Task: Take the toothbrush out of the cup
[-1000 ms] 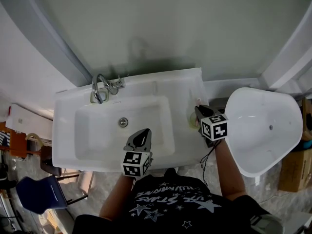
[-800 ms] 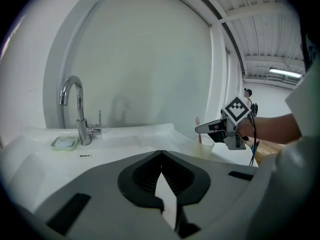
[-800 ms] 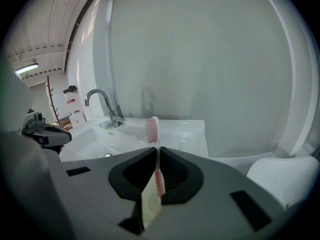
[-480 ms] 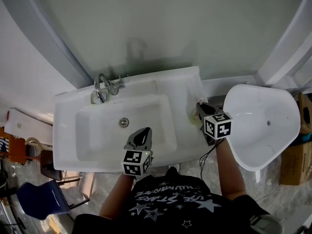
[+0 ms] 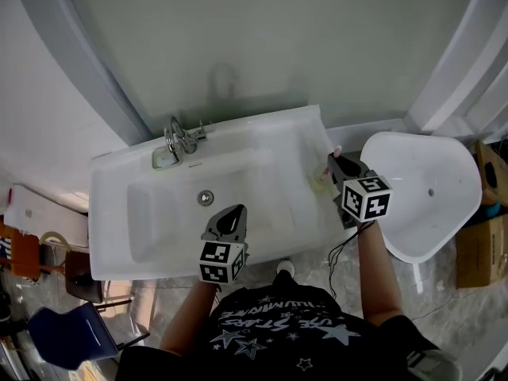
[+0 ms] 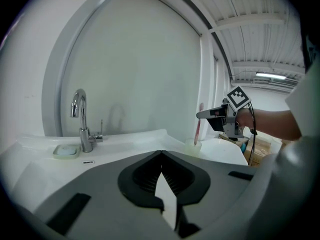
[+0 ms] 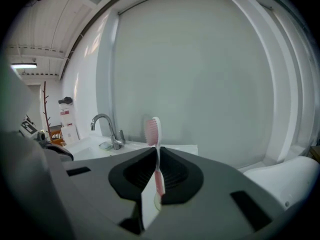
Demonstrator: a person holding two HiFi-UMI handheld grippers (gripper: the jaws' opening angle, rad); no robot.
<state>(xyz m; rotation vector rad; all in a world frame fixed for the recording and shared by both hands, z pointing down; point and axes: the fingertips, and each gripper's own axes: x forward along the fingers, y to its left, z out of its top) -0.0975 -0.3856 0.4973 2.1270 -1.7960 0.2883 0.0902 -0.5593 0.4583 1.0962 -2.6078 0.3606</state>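
My right gripper (image 5: 338, 167) is shut on a pink toothbrush (image 7: 158, 156), which stands upright between the jaws with its bristle head (image 7: 153, 129) above them. In the left gripper view the toothbrush (image 6: 198, 125) hangs from the right gripper (image 6: 207, 115), its lower end at the mouth of a pale cup (image 6: 192, 145). The cup (image 5: 321, 183) stands on the sink's right ledge. My left gripper (image 5: 231, 215) hovers over the sink's front rim, jaws closed with nothing in them (image 6: 161, 153).
A white sink (image 5: 111, 213) has a chrome tap (image 5: 178, 137) and a soap dish (image 6: 66, 150) at its back left. A large white bowl-shaped fixture (image 5: 421, 201) stands right of the sink, a cardboard box (image 5: 490, 169) beyond it. The wall is close behind.
My right gripper has risen with the toothbrush, drawing it up out of the cup. My left gripper has shifted slightly over the front rim.
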